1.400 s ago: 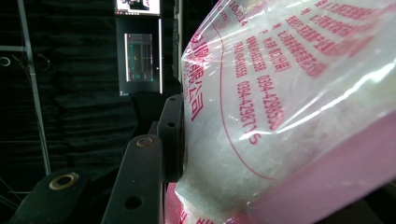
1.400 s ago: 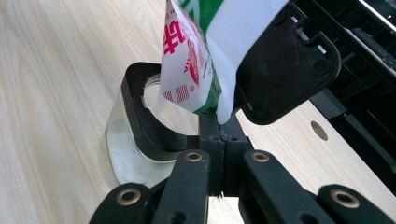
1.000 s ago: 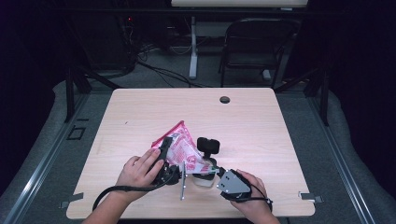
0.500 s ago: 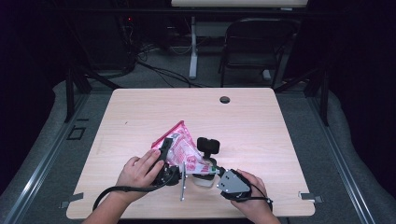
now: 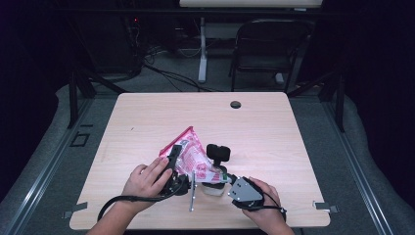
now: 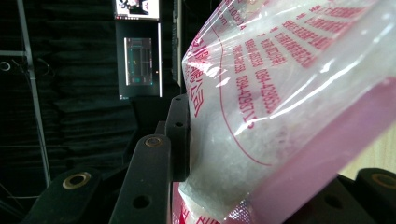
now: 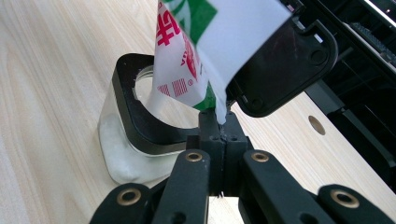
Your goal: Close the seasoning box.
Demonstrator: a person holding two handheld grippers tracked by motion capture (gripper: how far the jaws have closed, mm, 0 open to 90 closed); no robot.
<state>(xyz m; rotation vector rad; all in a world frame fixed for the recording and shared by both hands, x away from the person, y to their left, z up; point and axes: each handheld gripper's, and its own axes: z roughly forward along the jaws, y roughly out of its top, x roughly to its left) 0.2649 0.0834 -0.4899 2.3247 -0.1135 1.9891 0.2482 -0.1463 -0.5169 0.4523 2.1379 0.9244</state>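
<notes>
High view: two hand-held grippers, left [image 5: 177, 155] and right [image 5: 226, 177], clamp one bag [image 5: 192, 155] over one jar [image 5: 214, 186].

Looking like a lab or recording studio, not a home. A bare wooden table [image 5: 274, 132] is standing alone at frame centre on grey carpet [image 5: 372, 171], with a cable port [image 5: 236, 104] showing near its far edge. Black curtains [image 6: 70, 116] are hanging all around, keeping the surroundings dark. Metal rails [image 5: 36, 171] are running along the floor at left and right, with slanted struts [image 5: 83, 83] bracing near the table's far corners. Cables [image 5: 161, 73] are trailing over the floor at upper centre. A folding chair [image 5: 266, 49] is sitting behind the table, upper right of centre. In the left gripper view, a lit monitor [image 6: 138, 60] is glowing at upper left.
</notes>
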